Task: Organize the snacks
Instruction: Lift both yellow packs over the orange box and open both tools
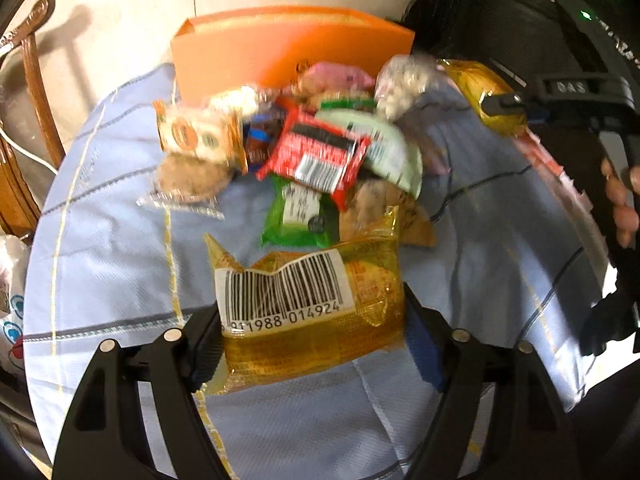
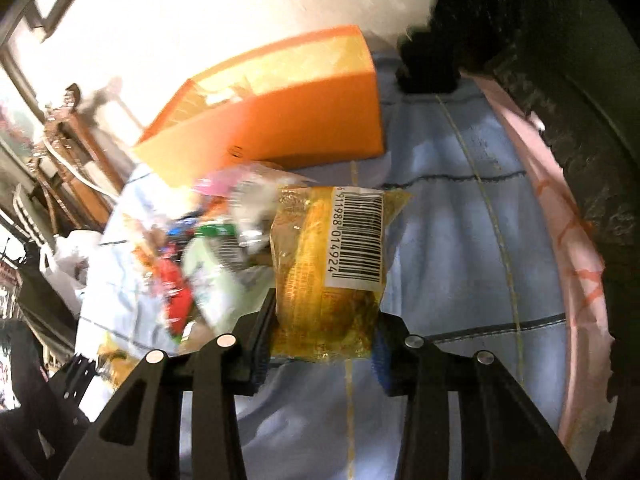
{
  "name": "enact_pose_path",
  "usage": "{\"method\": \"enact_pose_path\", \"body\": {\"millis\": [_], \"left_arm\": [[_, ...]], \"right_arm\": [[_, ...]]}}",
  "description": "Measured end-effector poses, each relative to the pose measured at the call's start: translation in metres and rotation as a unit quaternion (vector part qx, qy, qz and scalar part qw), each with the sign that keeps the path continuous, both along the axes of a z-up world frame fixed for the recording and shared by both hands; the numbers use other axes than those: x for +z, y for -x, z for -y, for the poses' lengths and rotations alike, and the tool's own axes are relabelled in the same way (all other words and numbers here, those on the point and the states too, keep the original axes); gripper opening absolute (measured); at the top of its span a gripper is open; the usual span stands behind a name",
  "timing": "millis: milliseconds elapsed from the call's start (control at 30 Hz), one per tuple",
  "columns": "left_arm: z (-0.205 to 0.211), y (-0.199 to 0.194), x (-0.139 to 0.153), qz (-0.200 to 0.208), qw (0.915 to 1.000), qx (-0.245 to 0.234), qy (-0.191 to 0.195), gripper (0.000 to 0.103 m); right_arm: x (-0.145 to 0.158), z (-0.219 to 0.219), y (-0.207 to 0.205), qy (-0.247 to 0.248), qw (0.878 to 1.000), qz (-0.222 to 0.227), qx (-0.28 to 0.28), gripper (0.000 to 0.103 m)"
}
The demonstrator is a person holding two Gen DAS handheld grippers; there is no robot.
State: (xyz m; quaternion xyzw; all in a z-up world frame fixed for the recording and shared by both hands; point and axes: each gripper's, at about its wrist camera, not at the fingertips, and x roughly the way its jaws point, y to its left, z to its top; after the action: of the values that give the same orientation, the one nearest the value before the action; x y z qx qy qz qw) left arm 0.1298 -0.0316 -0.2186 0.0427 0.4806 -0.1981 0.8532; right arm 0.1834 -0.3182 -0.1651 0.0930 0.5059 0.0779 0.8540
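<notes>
In the left wrist view my left gripper (image 1: 312, 332) is shut on a yellow see-through snack packet (image 1: 320, 344) with a barcode label, held above the cloth. Beyond it lies a pile of snacks: a red packet (image 1: 316, 152), a green one (image 1: 298, 216), and an orange-and-white one (image 1: 200, 136). My right gripper (image 2: 324, 328) is shut on a second yellow barcode packet (image 2: 332, 256), lifted off the cloth to the right of the blurred pile (image 2: 200, 260). That right gripper (image 1: 504, 104) also shows at the upper right of the left wrist view. An open orange box (image 1: 288, 44) (image 2: 280, 120) stands behind the pile.
A pale blue checked cloth (image 1: 112, 240) covers the round table. A brown wooden chair (image 1: 36, 92) stands at the left edge. A hand (image 1: 624, 204) holds the right gripper's black handle. Dark clothing (image 2: 560, 80) fills the right side, and a pink-edged cover (image 2: 576, 240) lies along the table's rim.
</notes>
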Motion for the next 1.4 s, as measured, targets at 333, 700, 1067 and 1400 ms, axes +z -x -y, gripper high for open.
{"method": "enact_pose_path", "body": {"millis": [333,700,1067,1400], "left_arm": [[-0.005,-0.019,0.061,0.056,0.9976,0.029,0.029,0.075],[-0.011,-0.083,0.149,0.133,0.9874,0.066,0.055,0.075],[0.011,-0.176,0.220,0.192,0.9765,0.068,0.070,0.075],[0.037,-0.287,0.196,0.166,0.9835,0.072,0.005,0.097]], "right_arm": [[0.053,-0.027,0.023,-0.027,0.997,0.056,0.039,0.041],[0.116,-0.036,-0.014,-0.032,0.992,0.113,0.036,0.041],[0.189,-0.036,-0.101,-0.027,0.984,0.176,0.030,0.041],[0.173,-0.036,-0.205,0.049,0.985,0.166,0.015,0.081]]}}
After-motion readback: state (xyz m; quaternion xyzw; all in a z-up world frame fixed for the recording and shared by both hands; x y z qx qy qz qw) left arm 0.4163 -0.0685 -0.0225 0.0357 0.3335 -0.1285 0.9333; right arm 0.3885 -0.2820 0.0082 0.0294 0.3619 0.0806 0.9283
